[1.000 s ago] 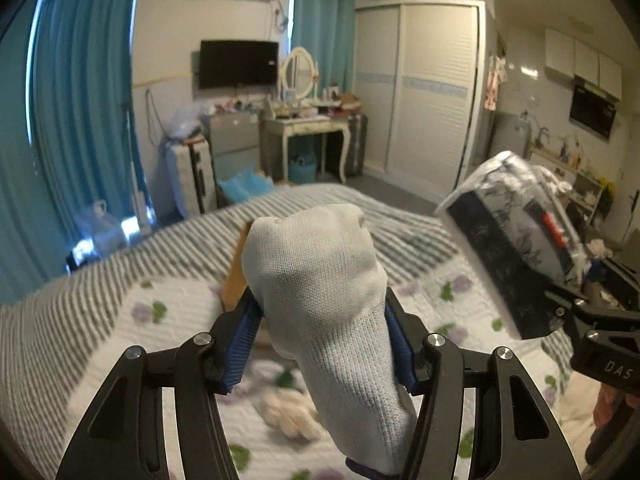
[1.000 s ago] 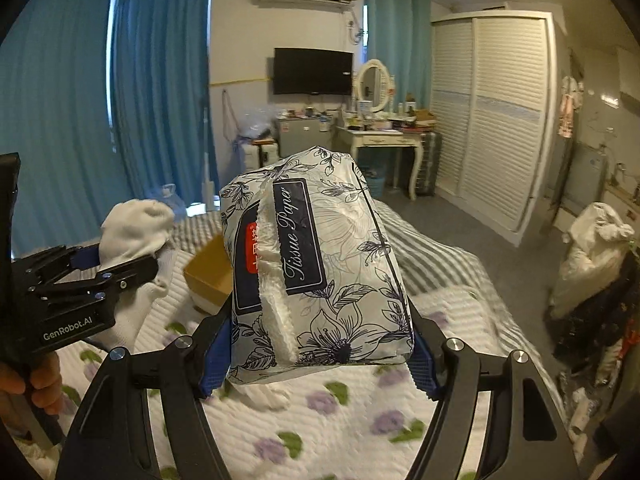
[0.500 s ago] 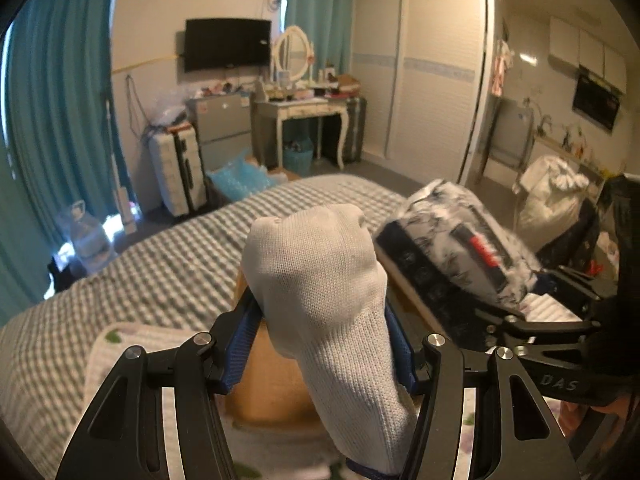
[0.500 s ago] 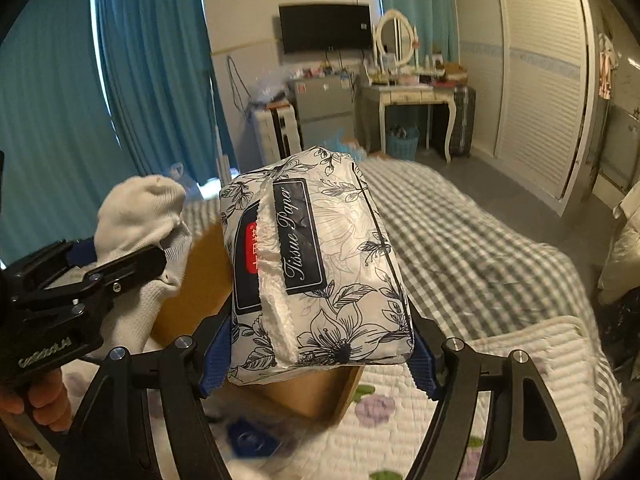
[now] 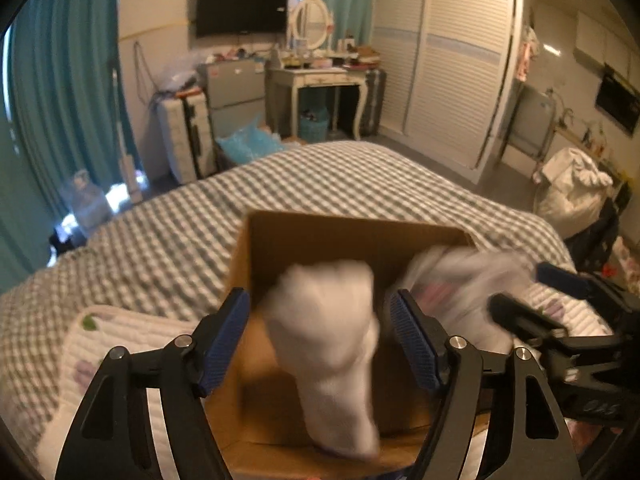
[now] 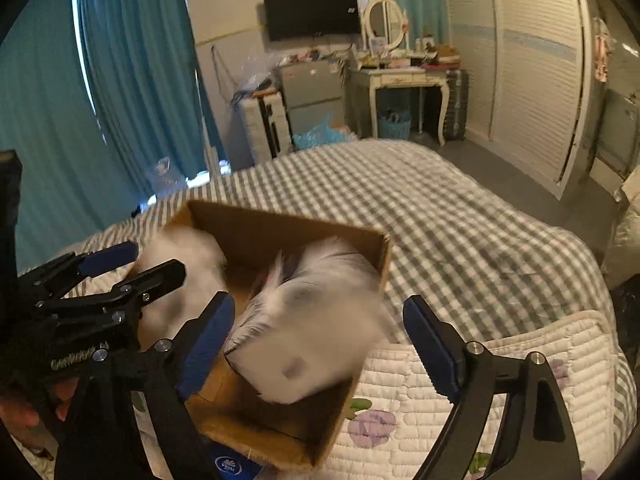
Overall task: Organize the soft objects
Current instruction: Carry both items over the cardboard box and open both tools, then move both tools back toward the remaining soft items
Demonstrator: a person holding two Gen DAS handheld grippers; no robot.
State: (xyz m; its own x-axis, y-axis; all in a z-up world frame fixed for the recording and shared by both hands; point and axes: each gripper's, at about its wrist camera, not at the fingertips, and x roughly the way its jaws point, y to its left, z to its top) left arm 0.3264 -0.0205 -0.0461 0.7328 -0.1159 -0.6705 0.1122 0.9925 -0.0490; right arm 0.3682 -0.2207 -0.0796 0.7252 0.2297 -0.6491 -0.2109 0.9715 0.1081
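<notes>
Both packs have left your hands and now drop, blurred, into the cardboard box (image 6: 376, 248) near you on the bed (image 6: 460, 216). Your left gripper (image 5: 320, 332) is opening, clear of the white sock (image 5: 332, 344). Your right gripper (image 6: 316, 336) is opening around the tissue pack (image 6: 312, 344). Both look soft and light; squeeze their middles.

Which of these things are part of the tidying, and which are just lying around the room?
In the job: white sock, tissue pack, cardboard box, left claw, right claw, both opening.

Just lying about: dressing table, television, suitcase, laundry bag.
</notes>
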